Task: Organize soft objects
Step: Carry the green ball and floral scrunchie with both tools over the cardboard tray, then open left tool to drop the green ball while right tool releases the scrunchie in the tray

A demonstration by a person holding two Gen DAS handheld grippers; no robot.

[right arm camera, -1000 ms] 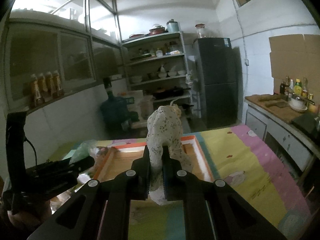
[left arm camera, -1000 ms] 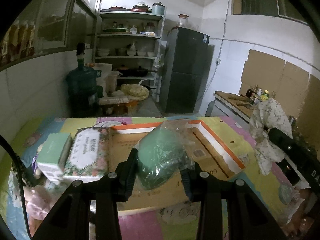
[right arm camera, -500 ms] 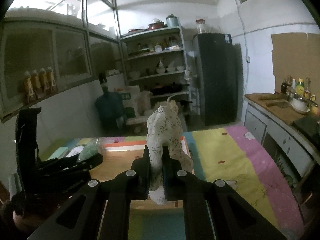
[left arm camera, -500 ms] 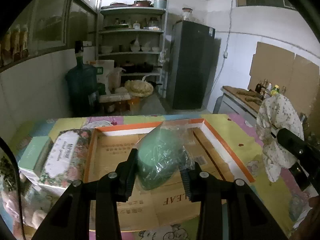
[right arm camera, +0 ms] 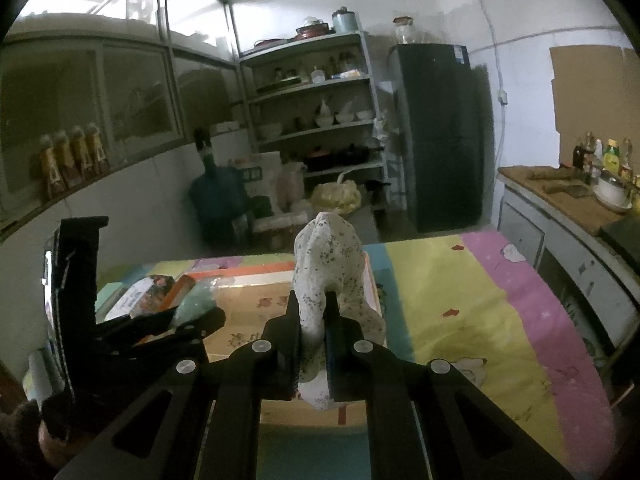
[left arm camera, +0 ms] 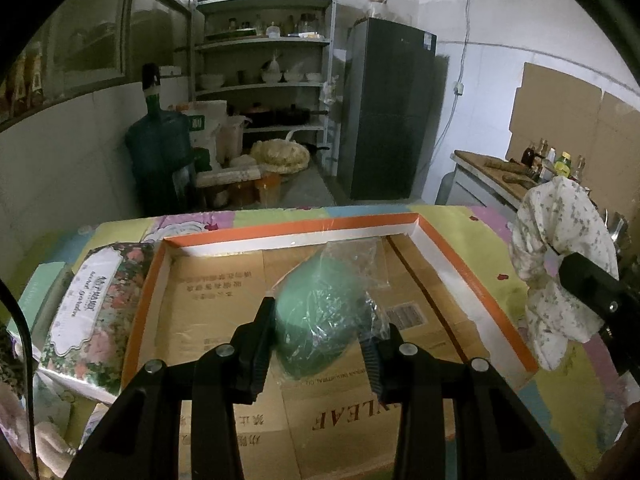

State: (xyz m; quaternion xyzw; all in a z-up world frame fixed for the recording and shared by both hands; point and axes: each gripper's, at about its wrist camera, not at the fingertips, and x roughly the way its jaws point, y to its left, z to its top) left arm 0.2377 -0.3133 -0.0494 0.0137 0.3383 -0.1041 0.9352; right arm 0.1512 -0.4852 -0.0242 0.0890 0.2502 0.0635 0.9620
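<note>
A green bagged bundle (left arm camera: 320,316) is clamped by the left gripper (left arm camera: 318,344) over the near part of the box (left arm camera: 472,276). A floral cloth (right arm camera: 328,276) is pinched in the right gripper (right arm camera: 314,344), above the box's right edge.

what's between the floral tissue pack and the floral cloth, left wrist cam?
The orange-rimmed cardboard tray lies between the tissue pack and the cloth, with the left tongs holding the bagged green bundle over it. Seen in the left wrist view.

The floral cloth (right arm camera: 326,280) hides the box's far right corner; the counter bottles (left arm camera: 554,160) are too small to read.
</note>
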